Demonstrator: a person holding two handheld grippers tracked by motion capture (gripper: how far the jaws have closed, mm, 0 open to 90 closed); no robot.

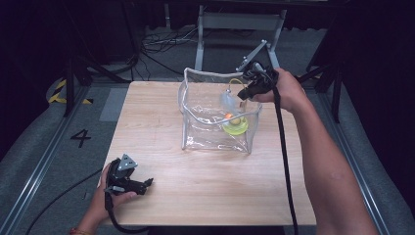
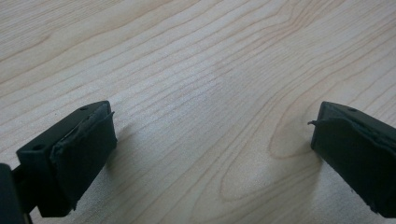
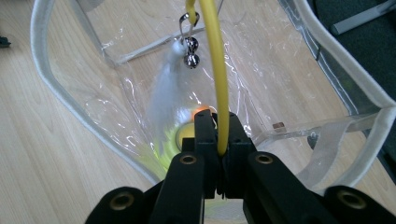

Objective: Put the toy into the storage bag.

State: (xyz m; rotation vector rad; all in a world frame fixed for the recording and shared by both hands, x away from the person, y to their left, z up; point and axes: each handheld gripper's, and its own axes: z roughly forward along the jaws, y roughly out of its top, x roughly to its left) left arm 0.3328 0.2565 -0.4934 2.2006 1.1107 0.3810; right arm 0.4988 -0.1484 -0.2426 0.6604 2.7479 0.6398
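A clear plastic bag [image 1: 182,98] with a white rim [image 3: 44,70] stands open on the wooden table [image 1: 147,122]. My right gripper [image 1: 243,94] hangs over the bag's right side, shut on a thin yellow wand [image 3: 215,65]. In the right gripper view the wand runs up from between the closed jaws [image 3: 218,122]. A white feather [image 3: 164,98] and small metal bells [image 3: 190,52] dangle from it into the bag. A yellow-green disc [image 1: 236,127] with an orange ball [image 1: 228,116] lies on the bag's floor. My left gripper [image 1: 149,182] rests open at the table's front left, its pads [image 2: 79,149] wide apart over bare wood.
A metal frame [image 1: 240,22] and cables [image 1: 161,41] lie on the floor beyond the table's far edge. A floor mark "4" [image 1: 80,138] sits to the left. The right gripper's cable [image 1: 285,161] trails along the person's forearm across the table's right side.
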